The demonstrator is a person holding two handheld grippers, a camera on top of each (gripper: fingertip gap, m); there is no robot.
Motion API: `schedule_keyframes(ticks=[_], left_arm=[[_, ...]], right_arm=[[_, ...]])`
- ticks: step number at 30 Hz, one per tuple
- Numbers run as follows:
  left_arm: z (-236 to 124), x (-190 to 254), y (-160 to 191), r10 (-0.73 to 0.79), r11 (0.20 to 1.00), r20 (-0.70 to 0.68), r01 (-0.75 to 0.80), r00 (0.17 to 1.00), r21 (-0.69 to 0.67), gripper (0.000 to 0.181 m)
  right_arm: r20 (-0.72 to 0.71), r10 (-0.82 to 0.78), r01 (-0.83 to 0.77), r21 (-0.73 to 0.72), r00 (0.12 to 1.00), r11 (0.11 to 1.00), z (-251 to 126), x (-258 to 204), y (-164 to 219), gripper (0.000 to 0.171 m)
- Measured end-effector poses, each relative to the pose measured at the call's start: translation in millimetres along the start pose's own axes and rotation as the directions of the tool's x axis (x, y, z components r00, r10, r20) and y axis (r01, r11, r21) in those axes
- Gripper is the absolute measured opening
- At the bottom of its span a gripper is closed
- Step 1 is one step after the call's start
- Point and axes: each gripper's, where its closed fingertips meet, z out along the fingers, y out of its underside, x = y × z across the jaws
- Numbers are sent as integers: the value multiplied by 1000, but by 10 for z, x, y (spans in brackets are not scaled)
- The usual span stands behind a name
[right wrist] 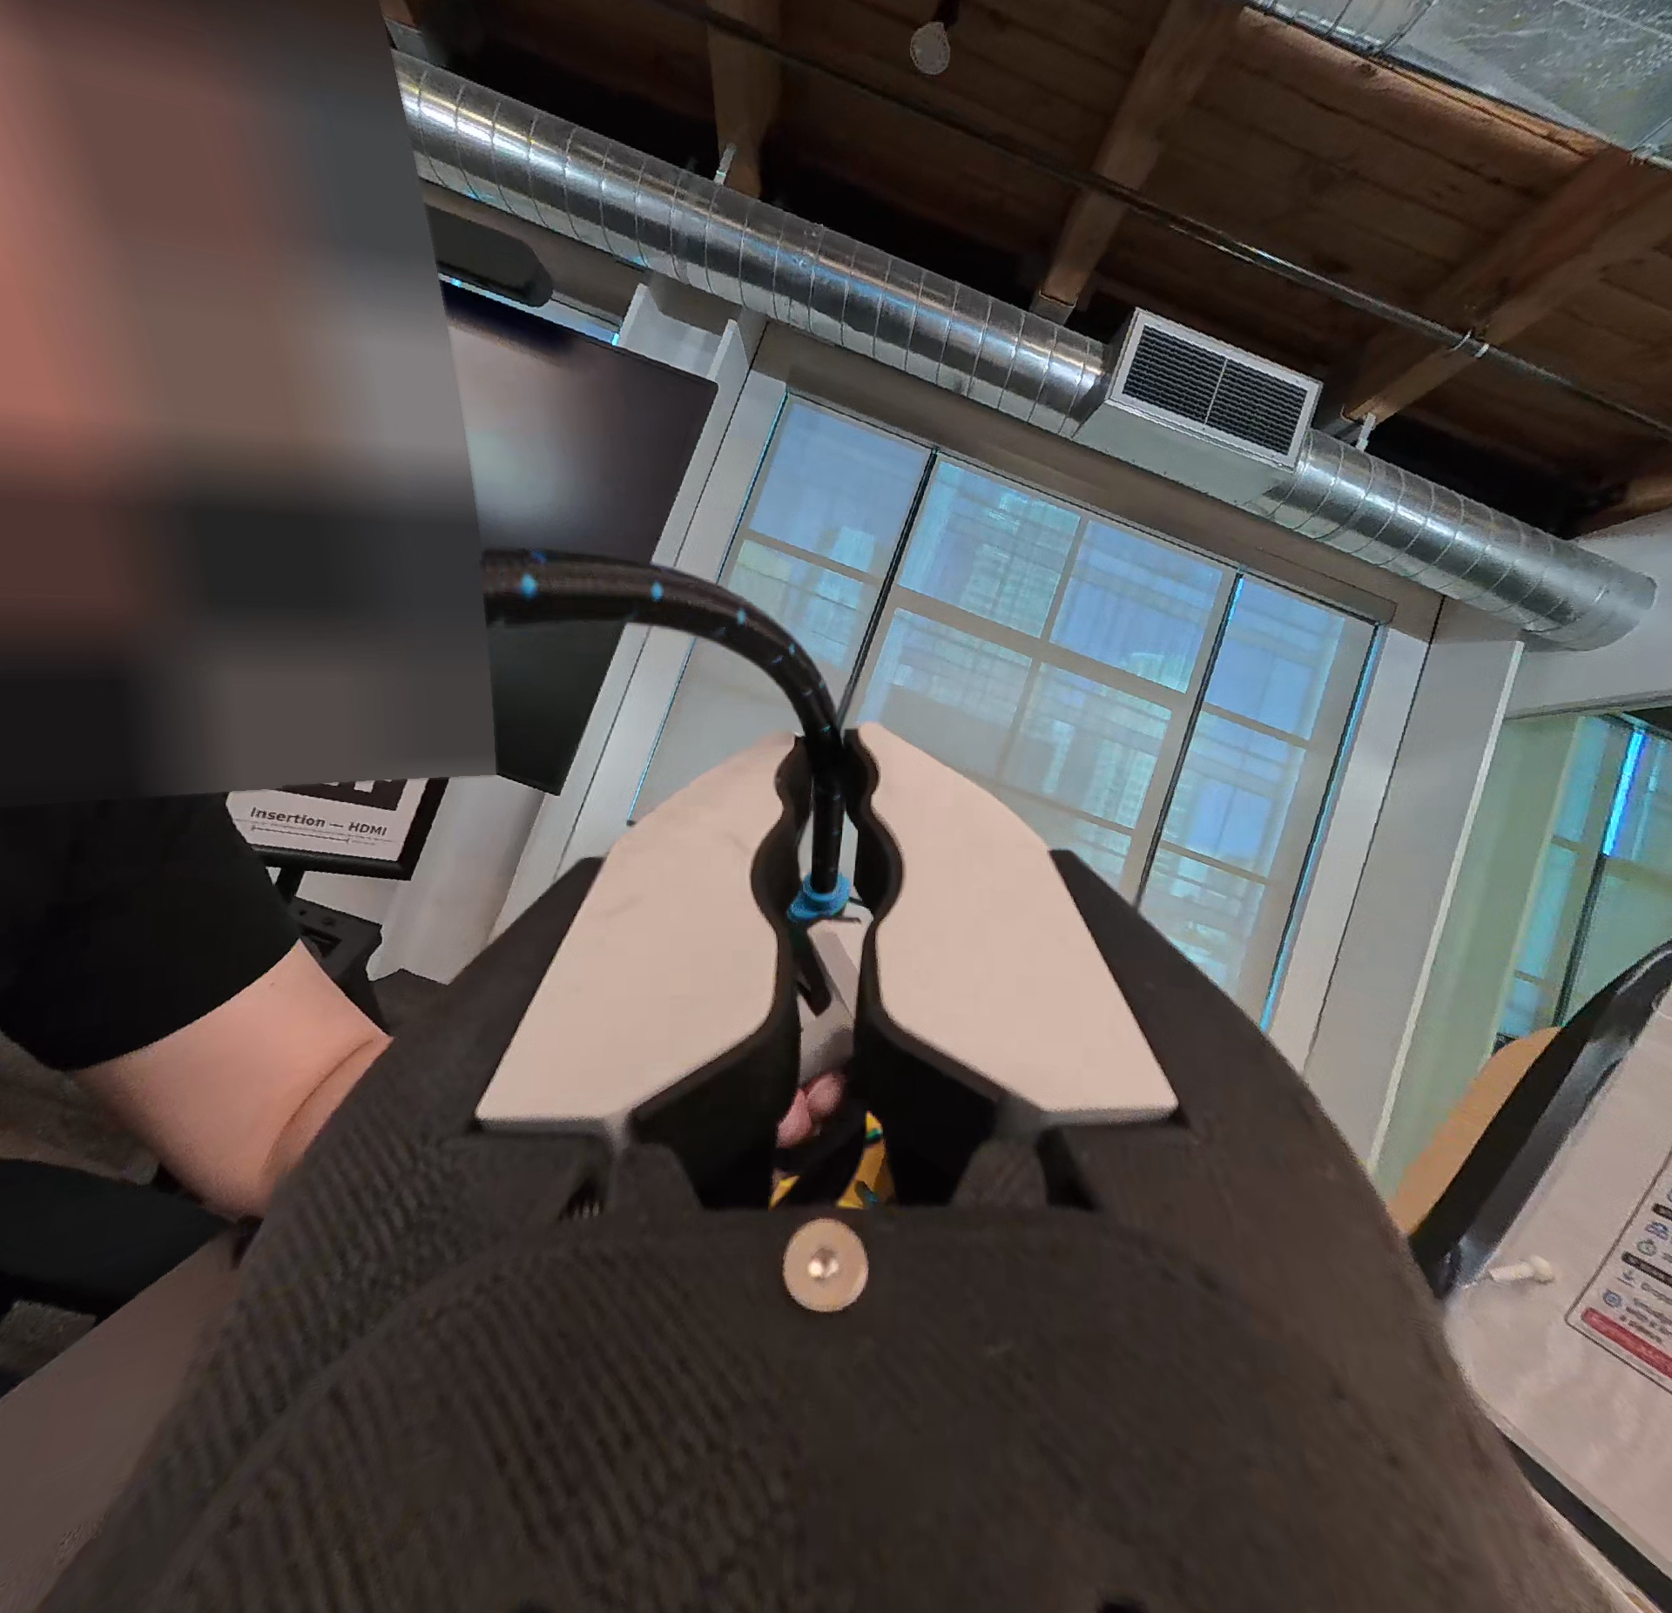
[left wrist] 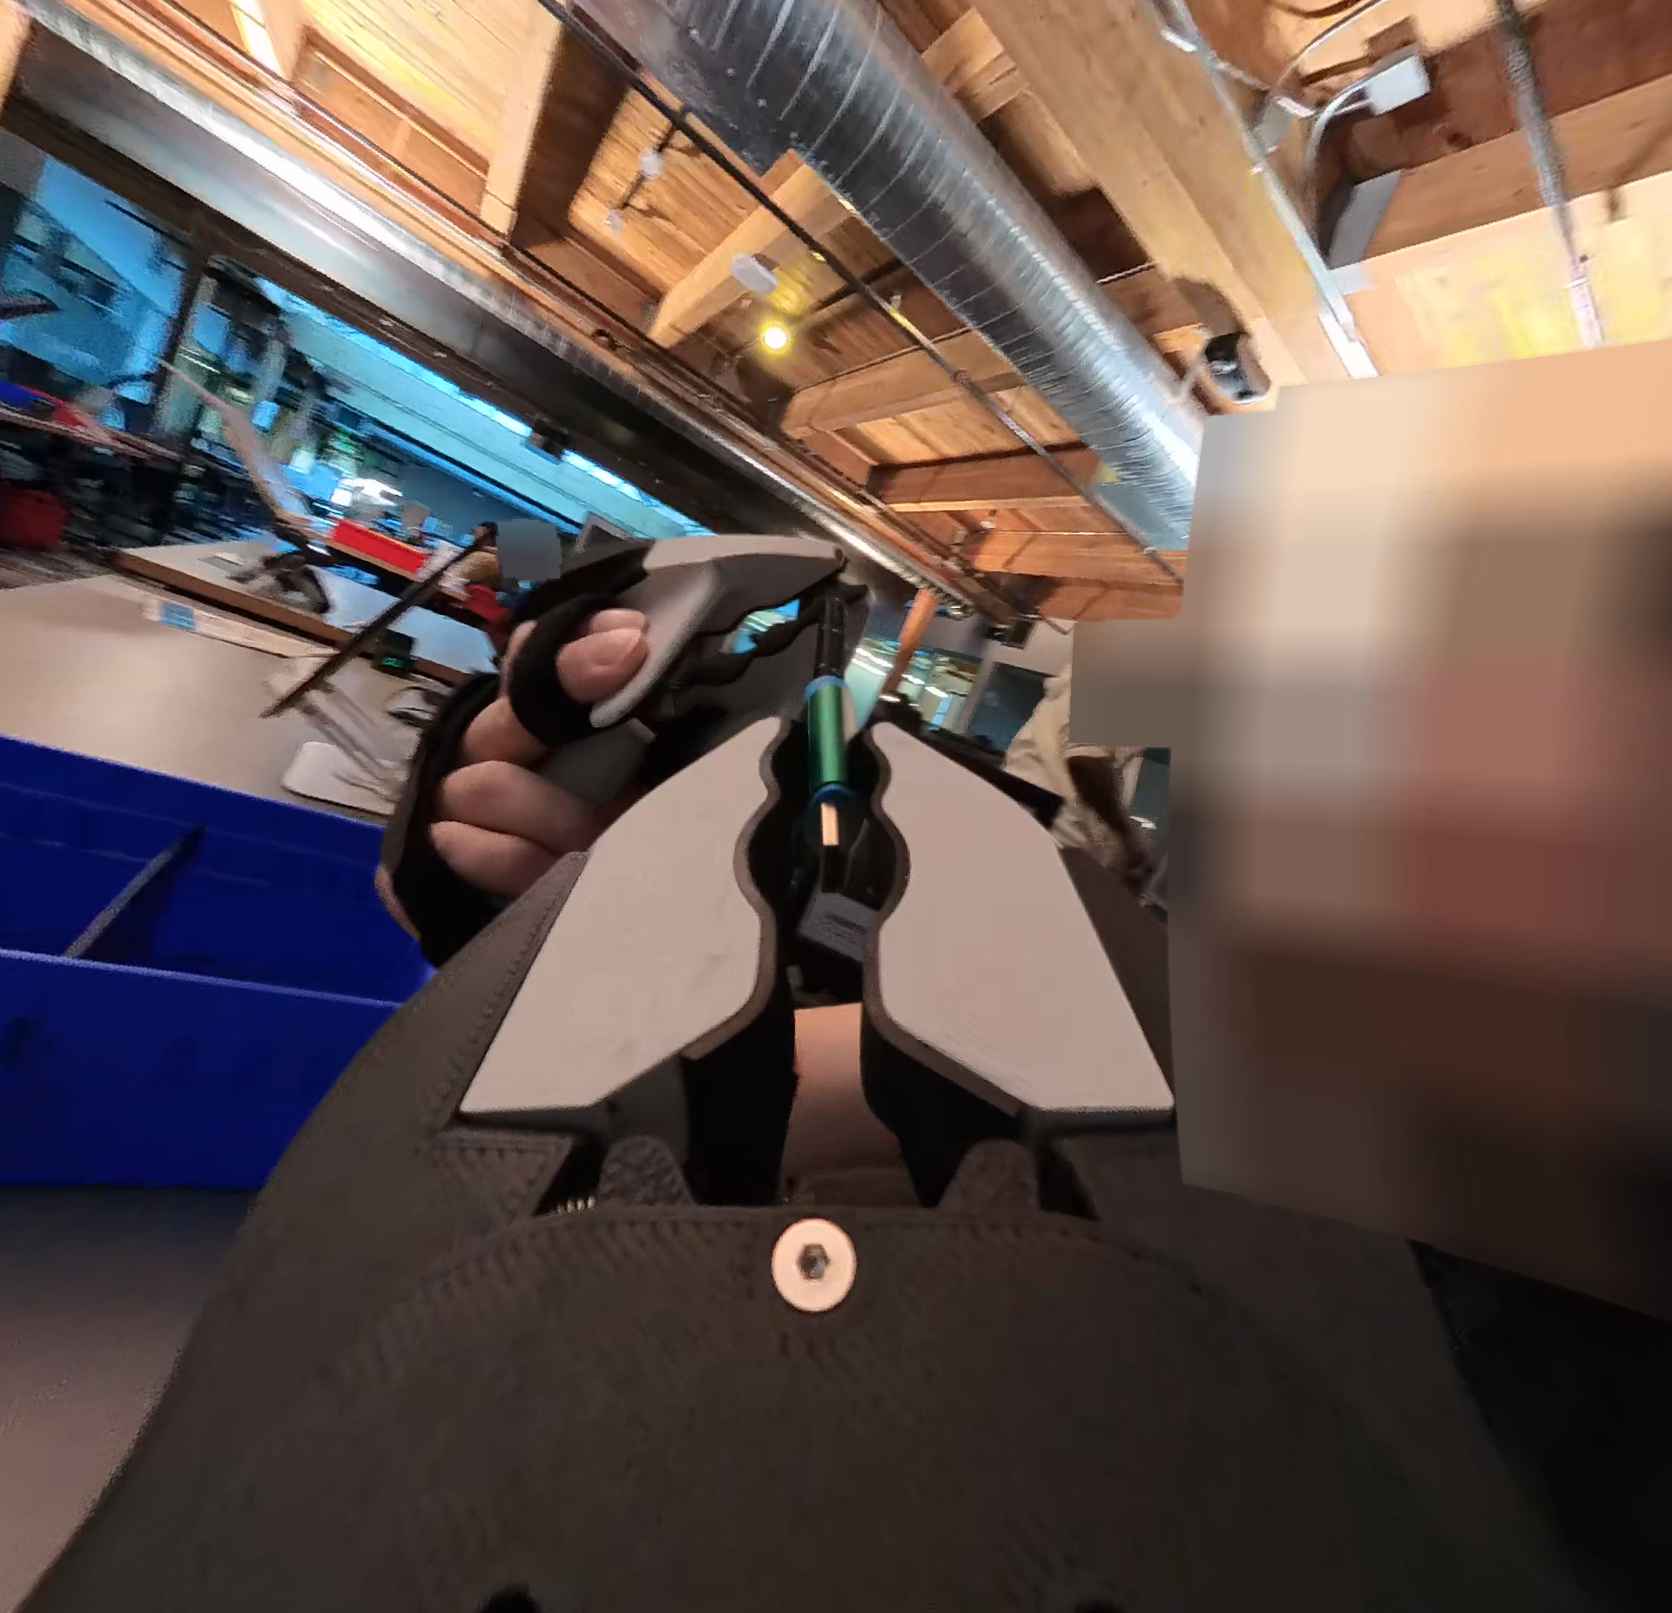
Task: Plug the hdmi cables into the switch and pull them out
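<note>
My left gripper (left wrist: 825,733) points up toward the ceiling and is shut on a small black box, the switch (left wrist: 837,927), deep between its fingers. A green HDMI plug (left wrist: 828,737) with a gold tip hangs tip-down just above the switch, inside the finger gap. My right gripper (left wrist: 837,579), held by a gloved hand (left wrist: 543,755), grips the black cable above that plug. In the right wrist view my right gripper (right wrist: 825,737) is shut on the black braided HDMI cable (right wrist: 724,615), just above its blue collar (right wrist: 814,902). The cable arcs away to the left.
A blue bin (left wrist: 181,981) stands at the left, with a grey table (left wrist: 136,665) behind it. A person sits close by, with a bare arm (right wrist: 271,1072) at the left. A dark monitor (right wrist: 579,447), a small sign (right wrist: 326,832), a chair (right wrist: 1556,1117) and a printed sheet (right wrist: 1619,1298) are around.
</note>
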Motion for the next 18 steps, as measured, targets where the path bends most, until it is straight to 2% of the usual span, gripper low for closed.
schedule_keyframes(ticks=[1,4,5,8,11,13,16,18], left_arm=[[-11,-19,-21,29,1000,34,-29,999,2,11],[-72,-63,-100,153,988,159,-151,975,-24,10],[-103,-79,-123,211,978,208,-205,955,-48,10],[-186,-101,-176,364,931,314,-335,877,-144,10],[-174,3,-193,455,889,310,-410,834,-203,11],[-157,50,-193,508,860,311,-452,803,-236,11],[-139,144,-216,583,812,305,-520,753,-267,11],[-152,198,-264,611,791,316,-547,726,-273,11]], right_arm=[[-12,-4,3,-7,1000,1000,-8,22,13,8],[-54,-1,-2,-45,999,999,-40,117,93,11],[-63,3,-7,-70,998,998,-53,148,138,6],[-89,14,-27,-153,996,988,-98,239,277,16],[-106,-35,3,-286,994,958,-204,327,465,20],[-138,-146,82,-387,980,918,-330,450,580,19],[-366,-325,67,-567,872,821,-711,976,683,19],[-536,-422,-33,-645,731,763,-1086,1320,657,19]])
